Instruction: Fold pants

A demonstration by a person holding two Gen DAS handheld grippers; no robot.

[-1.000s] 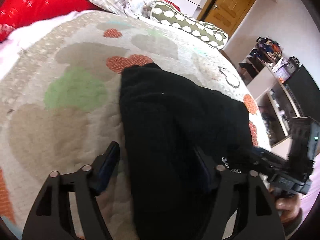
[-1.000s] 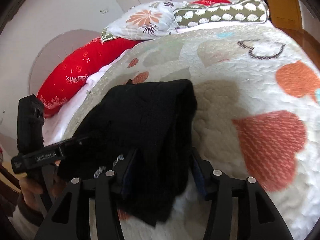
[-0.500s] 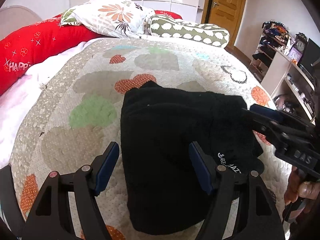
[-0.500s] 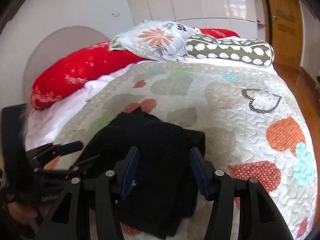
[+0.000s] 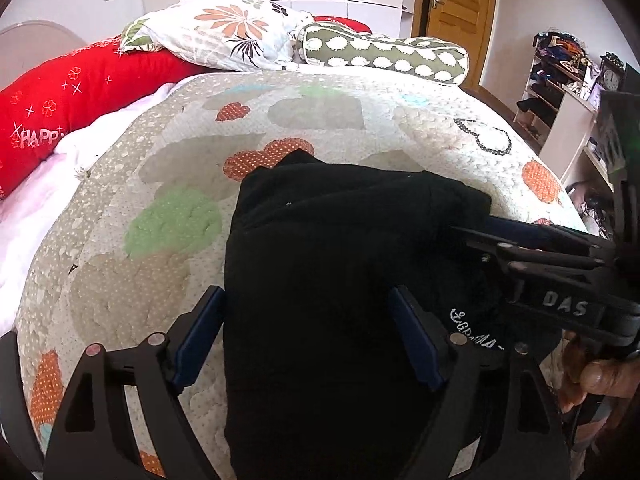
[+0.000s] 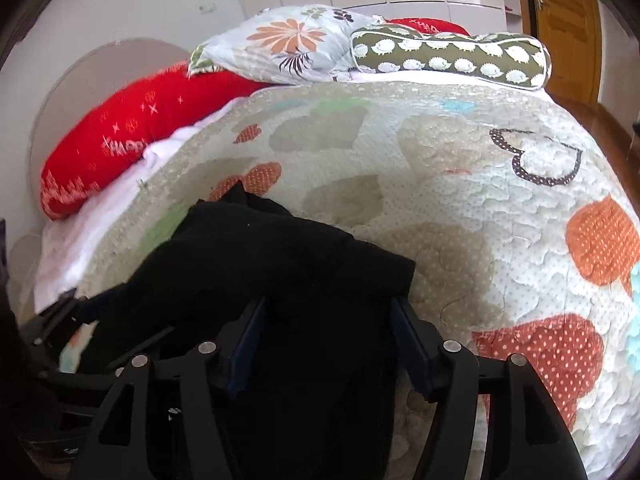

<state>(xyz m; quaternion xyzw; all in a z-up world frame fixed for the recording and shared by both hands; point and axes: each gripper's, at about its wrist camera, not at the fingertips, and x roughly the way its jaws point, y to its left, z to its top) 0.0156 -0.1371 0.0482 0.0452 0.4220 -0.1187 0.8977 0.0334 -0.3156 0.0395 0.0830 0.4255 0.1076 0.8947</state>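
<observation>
The black pants [image 5: 332,280] lie in a folded bundle on the near part of the quilt [image 5: 168,160], a heart-patterned cover in cream, orange, green and grey. A small tip of fabric pokes up at the bundle's far edge, over an orange heart. White lettering shows on the cloth near its right side in the left wrist view.

The left gripper [image 5: 308,340] has its jaws spread wide apart above the near left portion of the bundle, one blue pad at the fabric's left edge and the other over the cloth; nothing is pinched between them. The right gripper [image 6: 324,340] is likewise spread, its two pads straddling the near right part of the pants [image 6: 280,288] without clamping them. In the left wrist view the right gripper [image 5: 488,228] reaches in from the right over the bundle's far right corner, held by a hand [image 5: 596,380] at the frame's lower right.

At the far end of the bed lie a red pillow [image 5: 60,116] on the left, a floral pillow [image 5: 224,32] in the middle, and a green bolster [image 5: 384,56] to the right. Beyond them stands a wooden door [image 5: 460,4]. Cluttered shelves [image 5: 560,88] with a small clock [image 5: 611,76] stand at the far right, well apart from the pants.
</observation>
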